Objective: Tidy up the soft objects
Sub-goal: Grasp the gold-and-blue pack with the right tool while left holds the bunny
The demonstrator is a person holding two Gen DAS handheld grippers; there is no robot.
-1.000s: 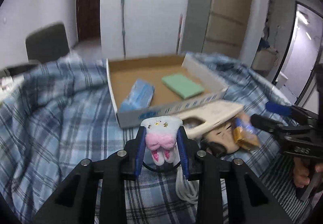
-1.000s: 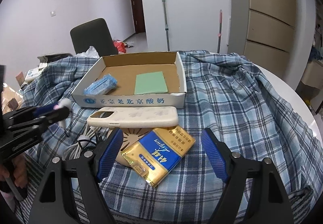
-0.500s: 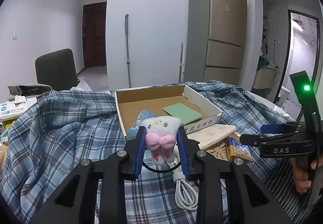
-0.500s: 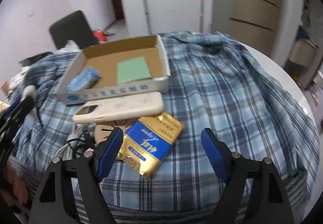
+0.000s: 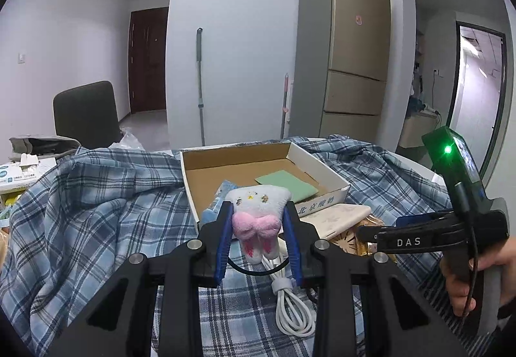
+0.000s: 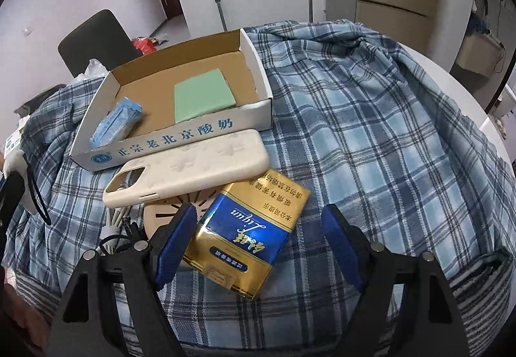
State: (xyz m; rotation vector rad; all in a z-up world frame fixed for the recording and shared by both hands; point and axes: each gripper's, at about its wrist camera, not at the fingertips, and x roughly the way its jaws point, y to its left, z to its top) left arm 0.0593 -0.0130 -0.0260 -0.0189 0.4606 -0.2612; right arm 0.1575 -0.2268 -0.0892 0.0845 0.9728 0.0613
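The plush toy [image 5: 258, 215] is pinched in the left gripper [image 5: 258, 239], held above the plaid cloth [image 6: 371, 118] short of the cardboard box [image 6: 258, 105]. A green sponge [image 6: 203, 96] and blue packet [image 6: 116, 123] already lie inside. The right gripper [image 6: 258, 241] hangs wide apart over the gold pack [image 6: 248, 228], gripping nothing.

Left hand-held gripper [image 5: 258, 241]: black frame, blue pads, silver screws. Right hand-held gripper [image 6: 258, 242]: same build, white "DAS" lettering, black cable, green indicator light lit on its housing.
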